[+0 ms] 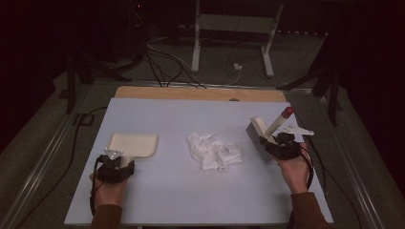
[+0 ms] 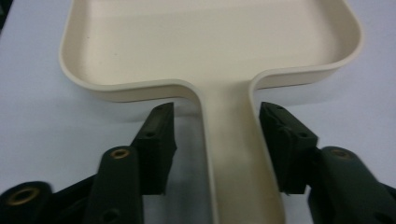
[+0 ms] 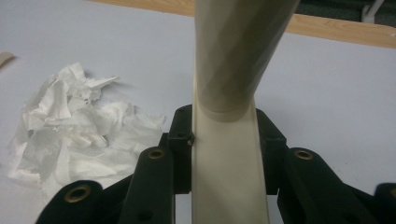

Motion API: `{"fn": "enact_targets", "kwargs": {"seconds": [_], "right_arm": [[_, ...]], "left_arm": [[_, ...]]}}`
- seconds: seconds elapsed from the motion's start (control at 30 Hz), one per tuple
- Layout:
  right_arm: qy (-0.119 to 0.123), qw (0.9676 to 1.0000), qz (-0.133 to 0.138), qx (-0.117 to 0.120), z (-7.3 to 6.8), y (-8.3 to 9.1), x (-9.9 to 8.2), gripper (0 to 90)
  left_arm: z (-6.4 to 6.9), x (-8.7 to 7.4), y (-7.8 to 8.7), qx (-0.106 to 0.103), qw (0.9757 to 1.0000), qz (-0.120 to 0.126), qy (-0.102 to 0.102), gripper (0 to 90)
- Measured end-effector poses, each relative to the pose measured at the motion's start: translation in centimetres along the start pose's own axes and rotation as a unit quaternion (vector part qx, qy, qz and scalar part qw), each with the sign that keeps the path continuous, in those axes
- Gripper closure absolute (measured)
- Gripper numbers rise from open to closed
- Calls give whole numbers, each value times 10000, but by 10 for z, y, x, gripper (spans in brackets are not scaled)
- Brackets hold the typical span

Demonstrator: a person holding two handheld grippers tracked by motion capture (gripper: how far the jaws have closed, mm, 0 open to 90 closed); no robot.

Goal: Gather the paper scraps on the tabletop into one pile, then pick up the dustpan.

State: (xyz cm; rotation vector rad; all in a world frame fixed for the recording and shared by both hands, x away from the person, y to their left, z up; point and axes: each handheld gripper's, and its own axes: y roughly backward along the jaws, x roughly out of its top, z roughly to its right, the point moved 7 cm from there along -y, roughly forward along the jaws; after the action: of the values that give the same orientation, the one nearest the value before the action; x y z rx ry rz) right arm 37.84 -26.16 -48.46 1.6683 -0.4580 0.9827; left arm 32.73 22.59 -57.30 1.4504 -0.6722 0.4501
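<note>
left claw [image 2: 217, 140] spread, flanking dustpan [image 2: 210, 51] handle | right claw [image 3: 224, 135] pinching brush [image 3: 233, 70] handle | tissue [image 1: 213, 151] lying on desk [image 1: 191, 191]

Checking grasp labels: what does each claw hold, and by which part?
Right claw is shut on the brush, on its flat base below the handle. Left claw straddles the dustpan handle, pads not yet touching; nothing held.

Cream dustpan [image 1: 135, 143], white crumpled paper [image 1: 213, 151] — red-tipped cream brush [image 1: 268, 131], pale-blue table [image 1: 181, 191]
</note>
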Motion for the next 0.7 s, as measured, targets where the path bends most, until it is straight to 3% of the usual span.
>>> {"fn": "enact_targets", "kwargs": {"seconds": [0.37, 0.5, 0.7], "right_arm": [[-18, 10000, 30, -13, 1, 1, 1, 671], [-49, 10000, 19, -11, 2, 1, 0, 671], [-79, 10000, 18, -18, 4, 0, 0, 671]], "left_arm": [[-1, 0, 1, -64, 9999, -79, 54, 655], [-1, 1, 2, -41, 9999, -109, -11, 662], [-4, 2, 5, -224, 9996, -128, -121, 669]]}}
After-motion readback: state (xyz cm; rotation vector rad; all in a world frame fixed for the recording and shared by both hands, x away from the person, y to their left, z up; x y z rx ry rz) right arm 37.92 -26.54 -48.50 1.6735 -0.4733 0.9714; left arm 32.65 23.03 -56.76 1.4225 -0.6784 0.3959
